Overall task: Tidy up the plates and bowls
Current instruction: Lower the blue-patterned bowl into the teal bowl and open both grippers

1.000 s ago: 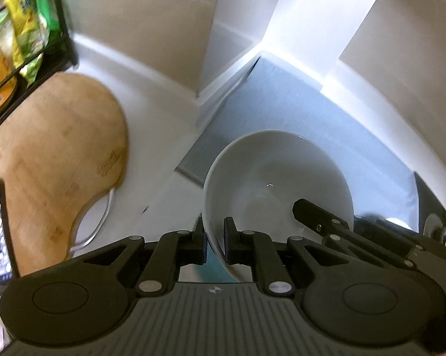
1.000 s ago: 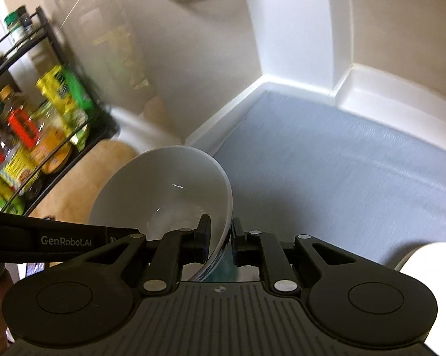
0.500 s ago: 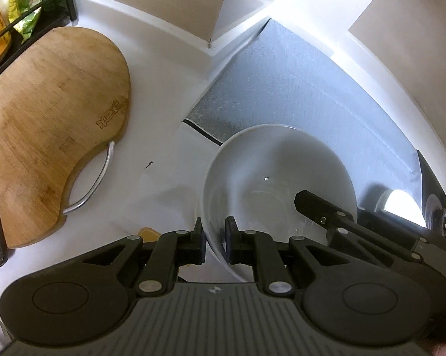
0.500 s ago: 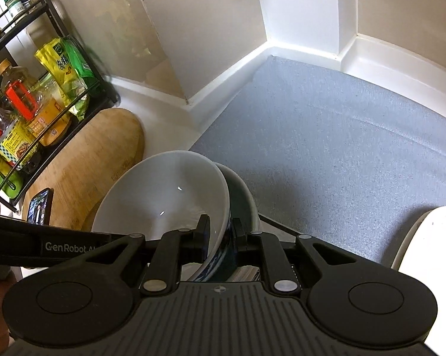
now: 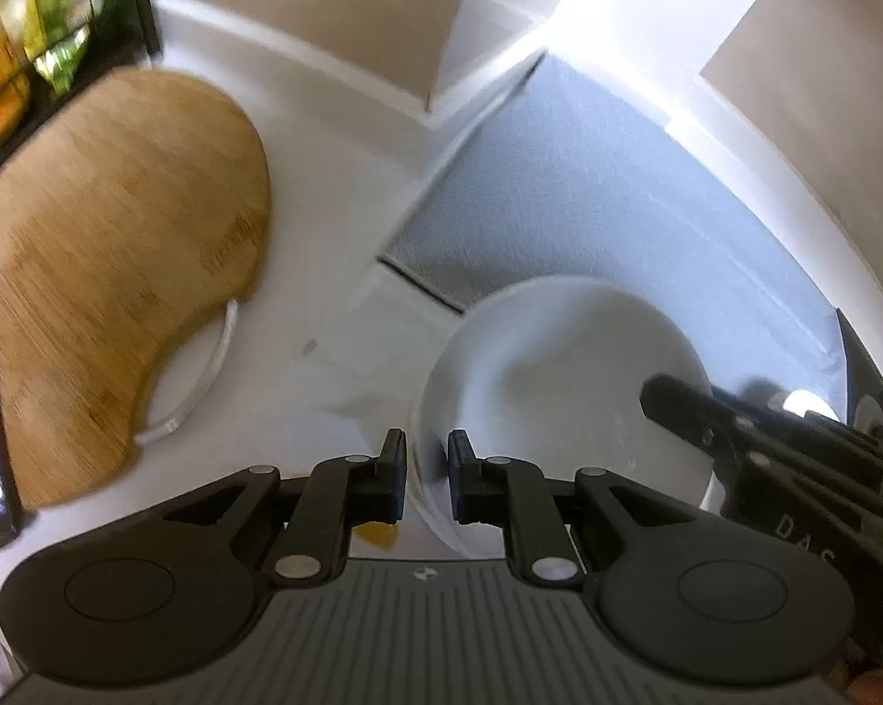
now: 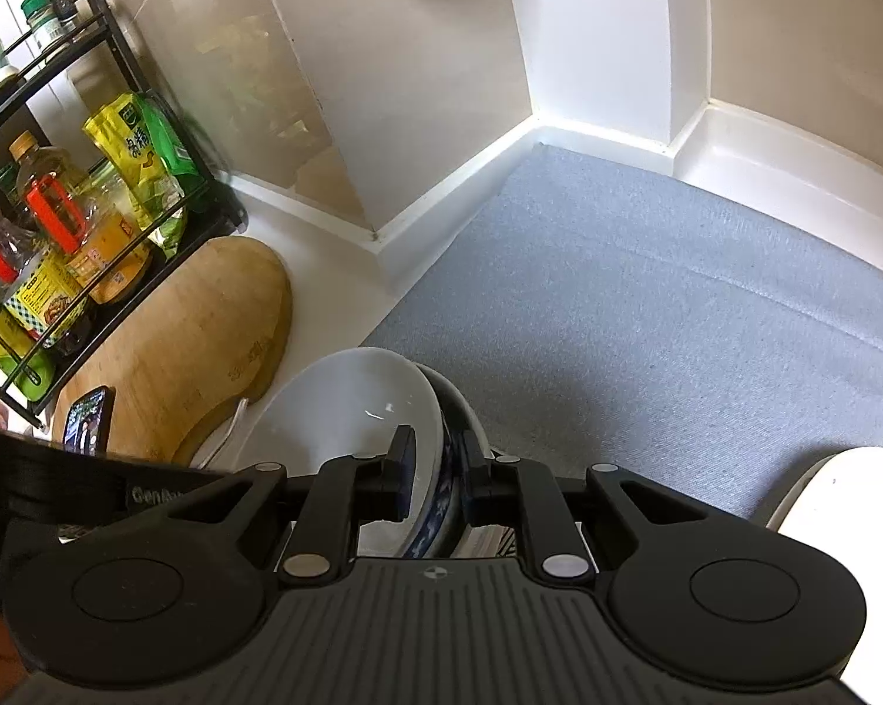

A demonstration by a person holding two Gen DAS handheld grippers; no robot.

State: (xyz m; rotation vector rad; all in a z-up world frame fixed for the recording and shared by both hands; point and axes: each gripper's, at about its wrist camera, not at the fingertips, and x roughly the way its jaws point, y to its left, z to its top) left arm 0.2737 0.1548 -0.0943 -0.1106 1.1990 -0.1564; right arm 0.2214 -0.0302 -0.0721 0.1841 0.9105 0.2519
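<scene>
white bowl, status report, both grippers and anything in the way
Left gripper opening, white bowl rim between its jaws. Right gripper shut on that rim. Bowl nested in blue patterned bowl. Nothing in the way.

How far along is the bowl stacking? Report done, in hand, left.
Done: the white ceramic bowl sits nested in the blue-patterned bowl. In hand: the right hand-held gripper is clamped on the white bowl's rim; the left hand-held gripper is opening its jaws around that rim. Left: release, then probably deal with the white round dish on the grey mat.

Bowl (image 6: 353,405) nested in patterned bowl (image 6: 453,429), cutting board (image 6: 194,323) left.
</scene>
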